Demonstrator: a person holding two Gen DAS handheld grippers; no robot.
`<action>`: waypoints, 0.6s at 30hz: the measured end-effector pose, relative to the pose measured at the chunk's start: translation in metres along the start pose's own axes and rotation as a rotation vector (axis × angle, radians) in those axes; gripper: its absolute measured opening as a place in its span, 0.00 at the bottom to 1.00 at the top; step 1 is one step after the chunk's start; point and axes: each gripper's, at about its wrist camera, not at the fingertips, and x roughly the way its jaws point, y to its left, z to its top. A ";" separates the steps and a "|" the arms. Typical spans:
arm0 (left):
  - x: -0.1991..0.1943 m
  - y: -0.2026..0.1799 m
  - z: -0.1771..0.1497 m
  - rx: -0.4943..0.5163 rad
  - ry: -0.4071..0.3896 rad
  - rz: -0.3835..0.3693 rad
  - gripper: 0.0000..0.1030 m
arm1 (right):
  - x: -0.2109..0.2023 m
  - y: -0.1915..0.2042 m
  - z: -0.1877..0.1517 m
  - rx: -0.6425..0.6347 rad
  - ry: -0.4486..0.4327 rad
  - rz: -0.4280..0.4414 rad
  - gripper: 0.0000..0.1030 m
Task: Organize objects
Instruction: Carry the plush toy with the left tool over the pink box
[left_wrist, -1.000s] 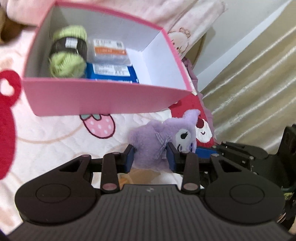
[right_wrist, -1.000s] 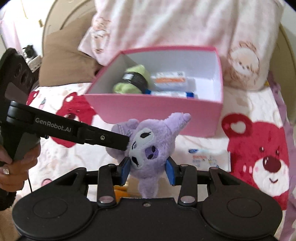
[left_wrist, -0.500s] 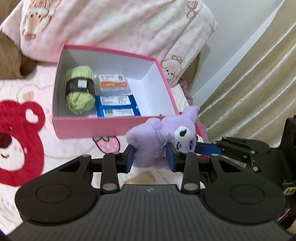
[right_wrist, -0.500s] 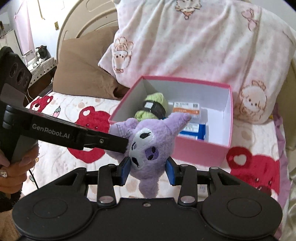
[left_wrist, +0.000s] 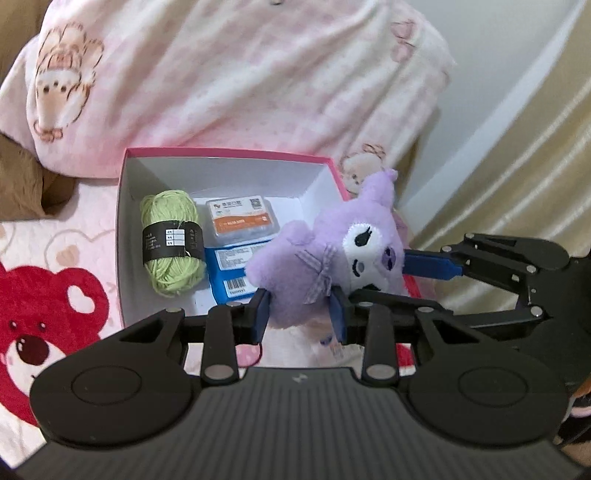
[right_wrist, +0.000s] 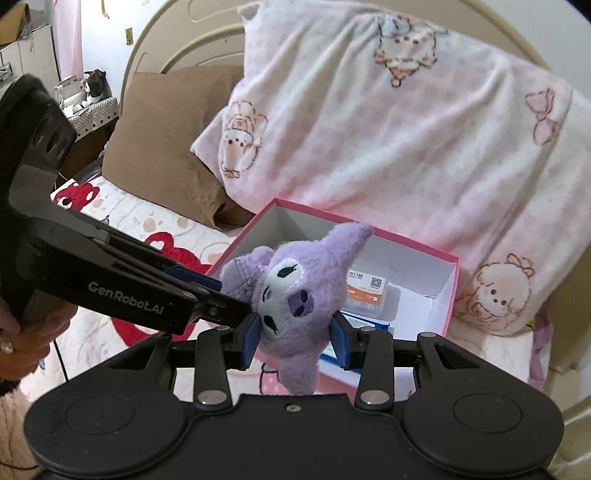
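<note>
A purple plush toy (left_wrist: 325, 258) hangs in the air over the near right part of an open pink box (left_wrist: 229, 153). My left gripper (left_wrist: 301, 314) grips the plush's body, its jaws closing further on it. In the right wrist view my right gripper (right_wrist: 295, 339) is shut on the plush's head (right_wrist: 295, 295). The right gripper's blue fingertip (left_wrist: 432, 266) meets the plush from the right. The box holds a green yarn ball (left_wrist: 171, 240), an orange-labelled pack (left_wrist: 240, 221) and a blue pack (left_wrist: 231, 273).
The box sits on a bedspread with red bears (left_wrist: 48, 314). A pink cartoon pillow (left_wrist: 221, 92) leans behind it, with a brown pillow (right_wrist: 166, 129) to its left. A beige curtain (left_wrist: 535, 147) hangs at the right. A person's hand (right_wrist: 22, 339) holds the left gripper.
Both grippers have risen with the plush between them. The plush, earlier in front of the box's near wall, now hangs above the box's near right corner.
</note>
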 end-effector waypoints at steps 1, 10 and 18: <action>0.006 0.003 0.002 -0.015 -0.001 -0.001 0.31 | 0.006 -0.004 0.002 0.003 0.007 0.004 0.44; 0.082 0.042 0.014 -0.135 0.068 0.003 0.31 | 0.084 -0.054 -0.001 0.106 0.103 0.065 0.44; 0.132 0.058 0.012 -0.157 0.130 0.075 0.31 | 0.134 -0.082 -0.027 0.255 0.141 0.118 0.43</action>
